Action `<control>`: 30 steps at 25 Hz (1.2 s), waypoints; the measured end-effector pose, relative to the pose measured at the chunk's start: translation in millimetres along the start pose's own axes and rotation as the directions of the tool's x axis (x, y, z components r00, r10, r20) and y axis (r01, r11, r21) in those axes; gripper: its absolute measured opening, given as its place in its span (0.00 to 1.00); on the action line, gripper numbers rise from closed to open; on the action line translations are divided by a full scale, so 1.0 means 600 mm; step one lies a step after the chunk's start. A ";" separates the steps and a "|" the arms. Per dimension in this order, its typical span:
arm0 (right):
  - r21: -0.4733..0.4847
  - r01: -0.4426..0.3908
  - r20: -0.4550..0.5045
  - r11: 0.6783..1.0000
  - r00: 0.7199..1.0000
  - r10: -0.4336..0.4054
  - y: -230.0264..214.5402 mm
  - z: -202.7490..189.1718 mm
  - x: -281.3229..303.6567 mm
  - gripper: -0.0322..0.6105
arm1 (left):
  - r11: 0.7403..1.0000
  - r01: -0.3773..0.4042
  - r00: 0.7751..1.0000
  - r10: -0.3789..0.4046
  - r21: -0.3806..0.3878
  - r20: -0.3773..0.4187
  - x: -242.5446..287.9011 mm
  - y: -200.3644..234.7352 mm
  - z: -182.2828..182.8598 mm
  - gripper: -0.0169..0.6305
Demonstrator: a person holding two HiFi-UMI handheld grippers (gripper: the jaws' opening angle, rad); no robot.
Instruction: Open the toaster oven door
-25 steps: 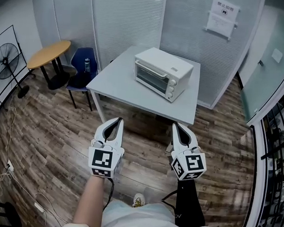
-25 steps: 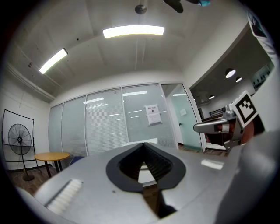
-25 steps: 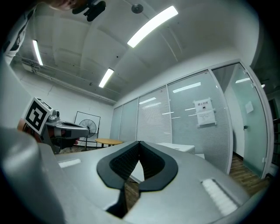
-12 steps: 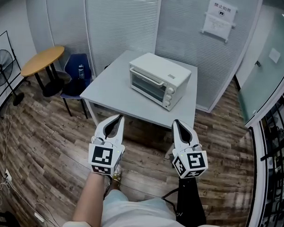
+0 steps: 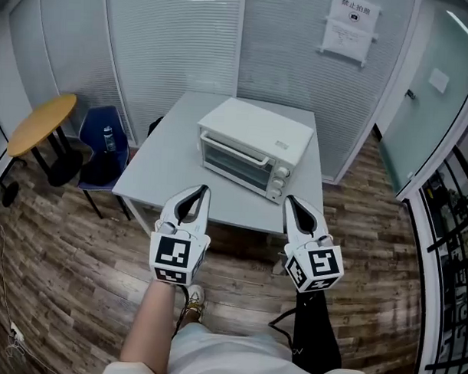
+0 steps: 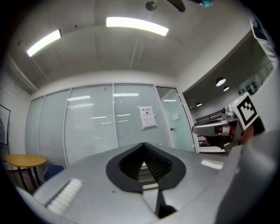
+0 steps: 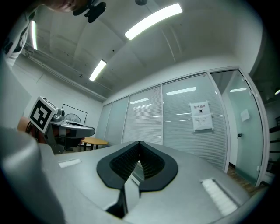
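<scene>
Both the left hand-held gripper (image 5: 201, 191) and the right hand-held gripper (image 5: 290, 201) are held closed on nothing, well short of the oven (image 5: 259, 137) on the counter (image 5: 162, 168); the approach is judged in hand, and the door handle (image 5: 234, 147) must be reached next.

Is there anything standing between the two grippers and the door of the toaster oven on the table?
Nothing visible does. The toaster oven door is shut, and only bare table lies in front of it, on the side toward the left gripper and the right gripper. Both grippers are shut and hold nothing.
</scene>
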State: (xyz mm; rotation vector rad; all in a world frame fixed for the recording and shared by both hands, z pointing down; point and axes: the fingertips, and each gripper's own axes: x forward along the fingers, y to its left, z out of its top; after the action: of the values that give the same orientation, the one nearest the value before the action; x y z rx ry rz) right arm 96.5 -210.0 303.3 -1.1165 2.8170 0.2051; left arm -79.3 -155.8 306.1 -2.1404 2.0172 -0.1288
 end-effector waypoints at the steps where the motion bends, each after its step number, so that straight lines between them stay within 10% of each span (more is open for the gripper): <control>1: -0.002 0.016 -0.006 1.000 1.000 -0.016 -0.003 -0.004 0.024 0.06 | 1.000 0.022 1.000 -0.022 -0.006 0.001 0.024 0.015 -0.005 0.11; 14: -0.047 0.260 -0.096 0.965 0.960 -0.263 -0.044 -0.062 0.272 0.05 | 0.960 0.273 0.962 -0.274 -0.060 -0.014 0.288 0.171 -0.085 0.11; 30: -0.036 0.355 -0.300 0.934 0.888 -0.348 -0.084 -0.207 0.339 0.06 | 0.893 0.436 0.883 -0.449 -0.115 -0.137 0.429 0.142 -0.224 0.11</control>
State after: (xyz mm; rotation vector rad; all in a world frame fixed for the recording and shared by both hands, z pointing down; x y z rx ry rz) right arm -22.3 -403.4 391.5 -1.7622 2.7791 -0.0299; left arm -172.2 -427.7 401.6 -2.6910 1.5866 -0.2987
